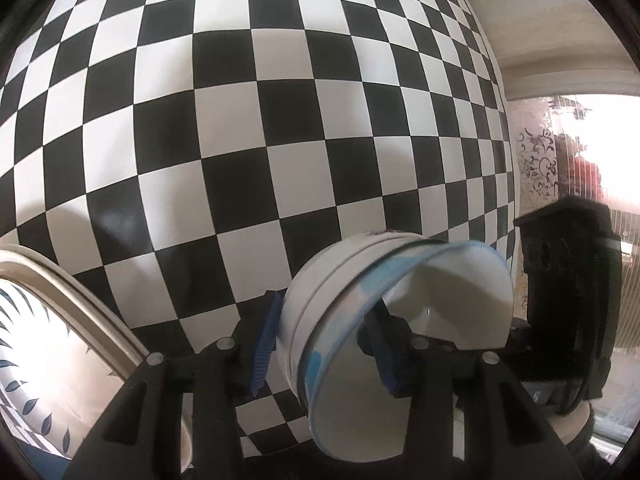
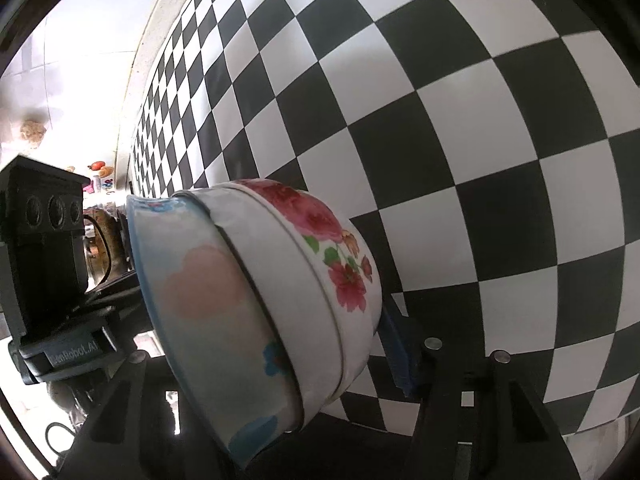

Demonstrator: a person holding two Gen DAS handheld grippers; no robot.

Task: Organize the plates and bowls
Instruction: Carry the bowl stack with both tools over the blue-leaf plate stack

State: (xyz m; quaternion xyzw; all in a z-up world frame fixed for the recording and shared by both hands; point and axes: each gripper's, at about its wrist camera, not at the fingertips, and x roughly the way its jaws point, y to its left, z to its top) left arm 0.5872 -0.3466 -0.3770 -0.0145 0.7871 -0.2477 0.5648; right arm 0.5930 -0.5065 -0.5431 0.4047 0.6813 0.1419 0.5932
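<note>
Both grippers hold one nested stack of bowls above a black-and-white checkered surface. In the left wrist view, my left gripper (image 1: 326,342) is shut on the stack's rim: a blue-rimmed white bowl (image 1: 420,312) sits inside a plain white bowl (image 1: 320,280). One blue pad is outside the wall, the other inside. In the right wrist view, my right gripper (image 2: 280,352) is shut on the opposite side of the stack: the blue-rimmed bowl with a pink heart (image 2: 200,292) and a bowl with red flowers (image 2: 340,264). The right gripper also shows in the left wrist view (image 1: 568,272).
The checkered surface (image 1: 240,120) fills most of both views. A plate with a dark leaf pattern and beige rim (image 1: 48,332) lies at the lower left of the left wrist view. A bright window area (image 1: 580,152) is at the right.
</note>
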